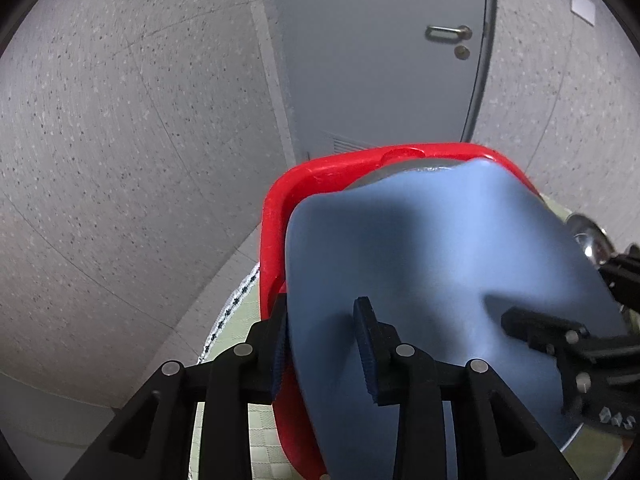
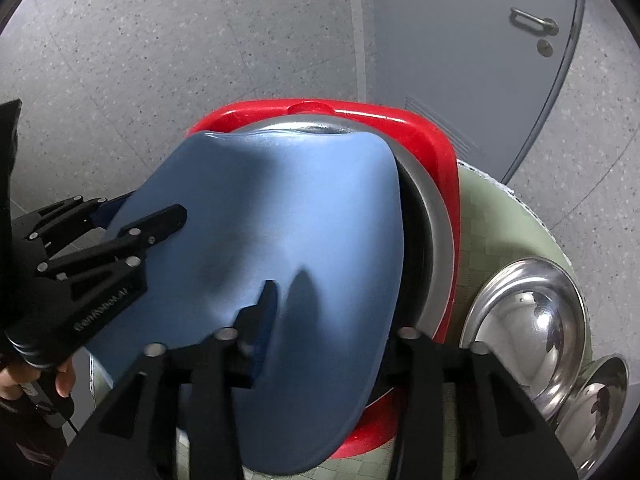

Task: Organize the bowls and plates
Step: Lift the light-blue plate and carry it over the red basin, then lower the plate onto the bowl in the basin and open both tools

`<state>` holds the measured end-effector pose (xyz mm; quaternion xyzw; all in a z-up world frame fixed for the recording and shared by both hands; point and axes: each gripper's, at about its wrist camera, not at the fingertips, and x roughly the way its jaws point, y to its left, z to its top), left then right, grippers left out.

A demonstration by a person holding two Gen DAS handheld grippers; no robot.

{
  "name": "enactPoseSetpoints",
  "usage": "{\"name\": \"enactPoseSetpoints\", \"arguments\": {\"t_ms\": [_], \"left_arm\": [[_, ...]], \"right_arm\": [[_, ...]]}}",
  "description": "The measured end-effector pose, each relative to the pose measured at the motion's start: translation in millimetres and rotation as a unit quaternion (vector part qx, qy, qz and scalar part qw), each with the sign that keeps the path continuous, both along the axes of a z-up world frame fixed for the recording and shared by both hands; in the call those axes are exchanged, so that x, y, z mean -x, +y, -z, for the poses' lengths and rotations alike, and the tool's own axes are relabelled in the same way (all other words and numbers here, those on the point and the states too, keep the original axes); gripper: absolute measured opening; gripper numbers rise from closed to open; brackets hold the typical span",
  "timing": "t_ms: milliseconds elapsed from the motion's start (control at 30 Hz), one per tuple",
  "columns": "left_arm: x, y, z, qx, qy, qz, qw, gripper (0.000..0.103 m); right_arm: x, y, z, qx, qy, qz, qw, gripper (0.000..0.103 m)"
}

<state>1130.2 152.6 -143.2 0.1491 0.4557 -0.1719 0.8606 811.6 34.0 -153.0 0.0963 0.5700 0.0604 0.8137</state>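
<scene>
Green checked tablecloth [image 2: 480, 216]; speckled grey floor [image 1: 100, 120], grey door [image 1: 380, 60].

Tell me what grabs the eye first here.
A big blue plate fills the middle, lying over a red tray with a grey dish under it. Black tongs reach onto it from both sides: left tongs, right tongs. Shiny steel bowls sit to the right on the green cloth.
</scene>
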Motion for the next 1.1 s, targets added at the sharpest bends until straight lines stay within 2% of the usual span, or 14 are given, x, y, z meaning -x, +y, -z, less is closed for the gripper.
{"name": "enactPoseSetpoints", "arguments": {"t_ms": [33, 200, 267, 300, 333, 500, 633, 700, 1100], "left_arm": [[1.7, -2.5, 0.9, 0.001, 0.000, 0.000, 1.0000, 0.032], [8.1, -9.0, 1.8, 0.003, -0.003, 0.002, 1.0000, 0.040], [11.8, -7.3, -1.1, 0.004, -0.011, -0.001, 0.9999, 0.053], [14.9, -6.7, -3.1, -0.002, -0.022, -0.008, 0.9997, 0.069], [18.0, -4.8, -5.2, -0.004, -0.033, -0.014, 0.9994, 0.077], [32.3, -3.3, -10.9, -0.001, -0.044, -0.020, 0.9988, 0.078], [50.6, -1.9, -19.3, 0.004, -0.059, -0.026, 0.9979, 0.085], [60.5, -0.1, -24.9, 0.006, -0.068, -0.030, 0.9972, 0.086], [156.7, 19.0, -63.2, 0.036, -0.108, -0.033, 0.9930, 0.093]], "right_arm": [[0.4, 1.7, -0.8, -0.003, -0.003, -0.003, 1.000, 0.055], [6.2, 2.1, -3.5, -0.006, -0.009, -0.002, 1.000, 0.064], [8.3, 1.2, -6.2, -0.003, -0.014, 0.001, 1.000, 0.071], [9.6, 1.0, -7.6, -0.001, -0.015, 0.004, 1.000, 0.072], [10.6, 1.0, -9.5, -0.004, -0.017, 0.006, 1.000, 0.073], [16.1, -0.6, -17.8, -0.006, -0.024, 0.013, 1.000, 0.074], [25.7, -4.2, -25.8, -0.006, -0.037, 0.026, 0.999, 0.081], [30.0, -8.6, -29.1, -0.007, -0.044, 0.032, 0.999, 0.081], [69.6, -20.9, -66.1, -0.020, -0.091, 0.047, 0.995, 0.081]]}}
